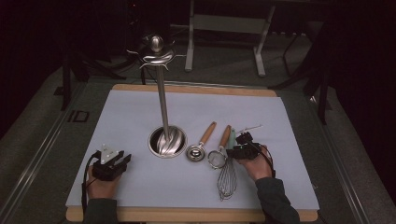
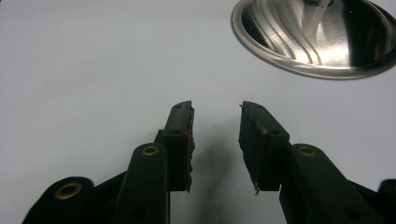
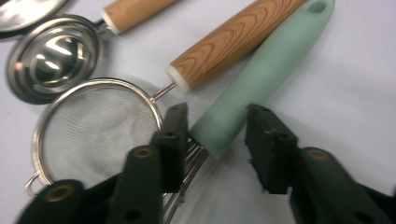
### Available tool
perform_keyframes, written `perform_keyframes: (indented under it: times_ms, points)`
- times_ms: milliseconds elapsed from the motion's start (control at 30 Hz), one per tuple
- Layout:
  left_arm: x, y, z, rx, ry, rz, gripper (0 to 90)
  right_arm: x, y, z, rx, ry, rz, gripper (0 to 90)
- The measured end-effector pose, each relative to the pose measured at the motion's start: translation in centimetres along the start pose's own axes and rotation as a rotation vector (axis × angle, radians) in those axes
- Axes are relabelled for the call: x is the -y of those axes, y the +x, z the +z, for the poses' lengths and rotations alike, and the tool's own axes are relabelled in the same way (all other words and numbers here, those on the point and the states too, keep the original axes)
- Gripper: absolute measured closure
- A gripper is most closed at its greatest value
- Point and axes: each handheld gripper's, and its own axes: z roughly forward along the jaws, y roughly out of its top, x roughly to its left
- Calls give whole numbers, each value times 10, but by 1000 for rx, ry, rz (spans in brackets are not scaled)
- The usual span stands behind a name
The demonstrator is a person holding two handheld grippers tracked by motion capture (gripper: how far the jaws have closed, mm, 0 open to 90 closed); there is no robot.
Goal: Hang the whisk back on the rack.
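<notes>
A: Where's the whisk (image 1: 227, 176) seen?

B: It is laid on the worktop (image 1: 140, 112) twd the front-right corner, wire head pointed at the front edge, mint-green handle (image 3: 261, 77) aimed at the back. In the right claw view the handle is seen between the two jaws of the right claw (image 3: 214, 140), close to where the wires start.

A: Gripped?

B: Not as shown. The jaws are spread, a gap is seen on the right side of the handle, and the pads are not pressed on it. So the claw is open w/ the handle between.

A: What's beside it?

B: A small mesh strainer (image 3: 98, 130) w/ a wood-look handle is laid just left of the whisk; its handle is touching or nearly touching the green one, can't be told which. Further left a metal scoop (image 1: 196, 152) w/ a wooden handle is laid. Left of that, near the middle of the worktop, a steel stand (image 1: 166, 140) is placed, w/ a round base and a tall upright pole.

A: And the left claw (image 2: 215, 140)?

B: It is held low over the front-left part of the worktop. Jaws are apart, nothing is seen between them, only bare white surface. The stand's base is seen ahead of it, well apart.
</notes>
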Motion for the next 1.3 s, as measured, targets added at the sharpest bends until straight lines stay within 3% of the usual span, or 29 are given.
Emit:
perform_keyframes:
  times_ms: [233, 500, 700, 833, 1100, 1300]
  points:
    - [0, 0, 0, 0, 1, 0, 644, -7, -2, 2, 22, 24, 24, 578]
    - [0, 0, 0, 0, 2, -2, 643, -14, -7, 2, 30, 62, 13, 602]
    - [0, 0, 0, -1, 2, -1, 643, -13, -11, 13, 27, 86, 77, 552]
    - [0, 0, 0, 1, 0, -1, 642, -11, -12, 13, 62, 101, 52, 648]
    - [0, 0, 0, -1, 2, -1, 642, -2, -24, 2, 73, 127, 46, 663]
    - [0, 0, 0, -2, 4, -1, 642, -2, -33, -1, 42, 152, 45, 663]
